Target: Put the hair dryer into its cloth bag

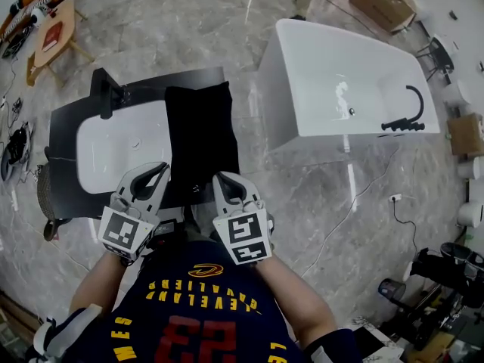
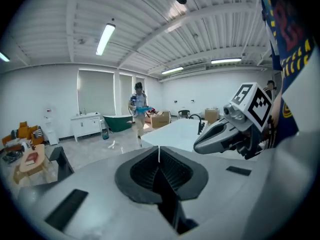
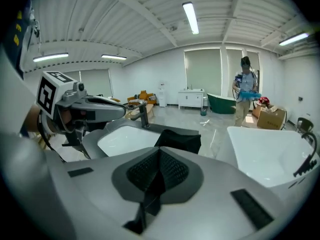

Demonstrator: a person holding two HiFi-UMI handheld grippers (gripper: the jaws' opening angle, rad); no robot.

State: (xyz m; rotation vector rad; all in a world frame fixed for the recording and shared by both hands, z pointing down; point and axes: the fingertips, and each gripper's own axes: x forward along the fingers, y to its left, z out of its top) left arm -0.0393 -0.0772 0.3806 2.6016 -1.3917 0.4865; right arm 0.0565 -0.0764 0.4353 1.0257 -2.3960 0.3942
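A black cloth bag [image 1: 200, 138] lies draped across the right end of a black-rimmed white tub [image 1: 64, 127], right in front of me. It also shows as a dark heap [image 3: 178, 140] in the right gripper view. No hair dryer shows in any view. Both grippers hang close to my chest, above the bag's near end and apart from it. My left gripper [image 1: 160, 169] [image 2: 159, 151] has its jaws together with nothing between them. My right gripper [image 1: 225, 178] [image 3: 160, 154] is likewise shut and empty. Each gripper sees the other beside it: the right gripper [image 2: 200, 144] and the left gripper [image 3: 117, 111].
A large white bathtub [image 1: 348, 40] with a black faucet [image 1: 408, 119] stands to the right. A wooden table [image 1: 53, 36] is at the far left and a cardboard box [image 1: 382, 2] at the back. A person [image 3: 245, 96] walks across the room's far side. Cables trail over the marble floor.
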